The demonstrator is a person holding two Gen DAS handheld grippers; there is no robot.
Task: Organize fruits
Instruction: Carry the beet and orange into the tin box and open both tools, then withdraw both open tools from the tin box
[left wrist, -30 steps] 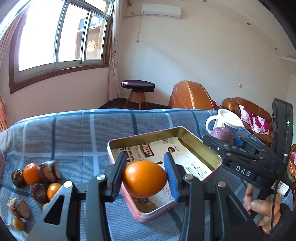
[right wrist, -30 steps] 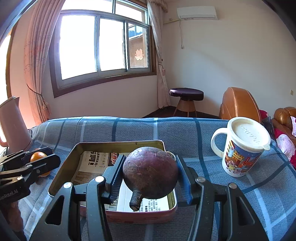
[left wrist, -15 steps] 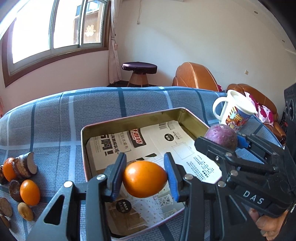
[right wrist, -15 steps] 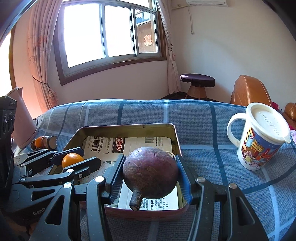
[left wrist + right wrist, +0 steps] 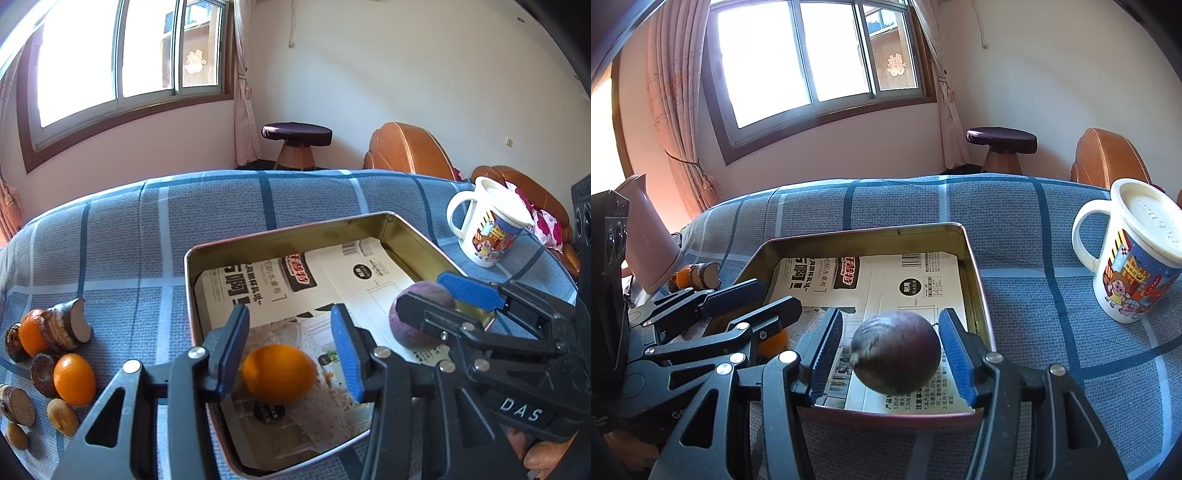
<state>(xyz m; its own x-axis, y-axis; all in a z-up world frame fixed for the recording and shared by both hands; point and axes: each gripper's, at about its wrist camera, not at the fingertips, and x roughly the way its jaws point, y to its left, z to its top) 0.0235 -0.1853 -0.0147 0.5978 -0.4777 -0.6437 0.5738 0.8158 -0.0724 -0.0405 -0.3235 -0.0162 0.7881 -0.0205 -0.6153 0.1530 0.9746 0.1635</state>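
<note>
Blue plaid cloth bears a paper-lined tin (image 5: 413, 236), over which the left gripper (image 5: 288, 358) is opening around an orange (image 5: 279, 373) and the right gripper (image 5: 892, 354) is opening around a purple fruit (image 5: 895, 352), pads clear of both.

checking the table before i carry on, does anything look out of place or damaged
Nothing looks spilled or broken. The one oddity: several brown fruits in the pile on the blue checked cloth, left of the gold metal tin, are cut open and show pale flesh, while the small orange fruits beside them are whole.
</note>
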